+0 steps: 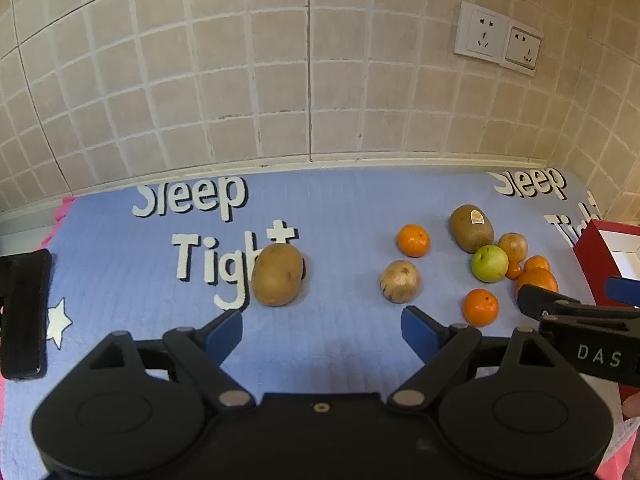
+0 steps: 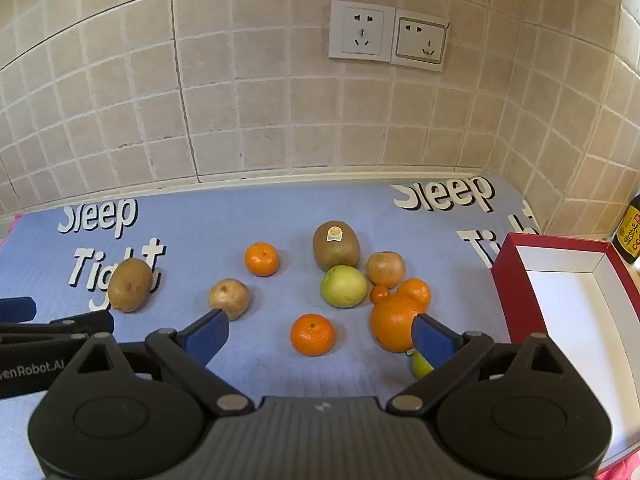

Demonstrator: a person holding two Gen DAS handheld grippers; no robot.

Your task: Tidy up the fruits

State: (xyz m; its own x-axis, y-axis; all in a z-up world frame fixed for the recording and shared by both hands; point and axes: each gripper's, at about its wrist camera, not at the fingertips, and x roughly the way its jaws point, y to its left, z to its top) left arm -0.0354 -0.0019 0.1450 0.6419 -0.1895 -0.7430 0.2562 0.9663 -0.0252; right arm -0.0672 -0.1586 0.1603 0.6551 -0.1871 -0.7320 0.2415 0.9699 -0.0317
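Fruits lie on a blue mat (image 2: 224, 232). A brown potato-like fruit (image 1: 277, 274) (image 2: 130, 285) lies apart on the left. A tan round fruit (image 1: 400, 281) (image 2: 229, 298), several mandarins (image 2: 312, 334) (image 2: 261, 259) (image 1: 413, 240), a kiwi with a sticker (image 2: 336, 245) (image 1: 471, 227), a green apple (image 2: 343, 286) (image 1: 489, 263) and a large orange (image 2: 394, 326) lie in a group. My left gripper (image 1: 322, 330) is open and empty above the mat. My right gripper (image 2: 320, 336) is open and empty, a mandarin between its fingers' line.
An open red box (image 2: 516, 280) with a white inside stands at the right, also in the left wrist view (image 1: 592, 260). A dark sauce bottle (image 2: 631, 232) stands behind it. A black phone-like object (image 1: 24, 312) lies at the left. A tiled wall with sockets (image 2: 386, 36) is behind.
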